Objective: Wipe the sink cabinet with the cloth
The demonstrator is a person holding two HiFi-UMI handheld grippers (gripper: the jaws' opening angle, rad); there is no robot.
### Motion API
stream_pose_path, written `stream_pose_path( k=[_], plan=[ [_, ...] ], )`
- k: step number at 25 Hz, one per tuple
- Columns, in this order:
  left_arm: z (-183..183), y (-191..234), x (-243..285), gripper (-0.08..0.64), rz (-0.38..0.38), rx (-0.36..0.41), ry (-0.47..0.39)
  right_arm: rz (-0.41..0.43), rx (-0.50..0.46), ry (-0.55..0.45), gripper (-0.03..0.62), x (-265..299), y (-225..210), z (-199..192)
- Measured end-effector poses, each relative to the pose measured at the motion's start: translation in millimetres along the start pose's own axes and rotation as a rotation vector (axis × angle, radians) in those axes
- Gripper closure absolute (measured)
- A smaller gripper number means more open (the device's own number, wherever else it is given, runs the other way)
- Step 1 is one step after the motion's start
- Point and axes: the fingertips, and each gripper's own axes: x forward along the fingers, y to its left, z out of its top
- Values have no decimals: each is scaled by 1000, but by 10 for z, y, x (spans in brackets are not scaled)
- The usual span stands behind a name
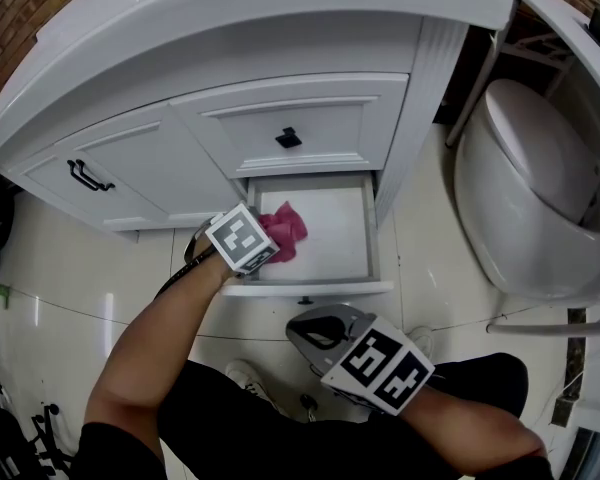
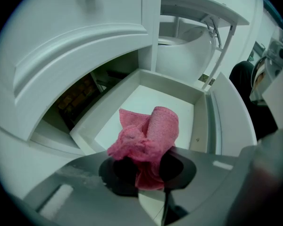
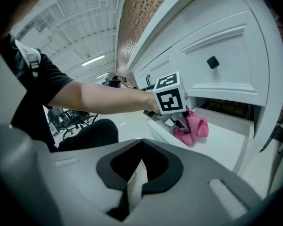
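Above the open drawer [image 1: 371, 230] sits a shut drawer front with a black knob [image 1: 288, 138], and to the drawer's left a cabinet door carries a black handle [image 1: 90, 176]; all belong to the white sink cabinet [image 1: 280, 38]. To the drawer's right, across pale floor tiles [image 1: 420, 258], stands a white toilet [image 1: 520, 198]. The person's bare left forearm [image 1: 155, 338] reaches over the drawer's front edge, and the marker cube [image 1: 242, 238] covers part of the drawer's left corner in the head view.

Inside the drawer, toward its left front, the left gripper [image 2: 144, 168] has its jaws clenched on the cloth [image 2: 148, 135]. It is pink, crumpled and folded into a loose roll, bunched where the jaws pinch it, with its free end over the drawer's white bottom.

Short of the drawer's front, the right gripper [image 3: 140, 161] hangs over the person's lap, jaws closed together with nothing between them.
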Motion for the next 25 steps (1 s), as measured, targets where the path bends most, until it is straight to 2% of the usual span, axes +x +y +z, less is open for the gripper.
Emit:
stream_pose_path(
  k=[4, 7, 10, 13, 16, 20, 25],
  plan=[
    [-48, 27, -19, 471, -2, -25, -8, -5, 1, 5, 586, 12, -5, -16],
    [-14, -34, -18, 471, -6, -1, 1, -8, 1, 5, 586, 6, -1, -18],
    [171, -212, -24, 471, -63, 37, -34, -7, 0, 2, 586, -12, 12, -24],
    [414, -504, 7, 471, -156, 97, -60, -3, -3, 12, 586, -11, 34, -59],
    [649, -779, 79, 471, -225, 189, -68, 5, -6, 16, 586, -12, 71, -72],
    [878, -1047, 180, 471, -293, 293, -63, 4, -7, 11, 586, -53, 86, -76],
    [916, -1234, 247, 471, -351, 380, -16, -9, 3, 6, 586, -115, 24, -96]
  ],
)
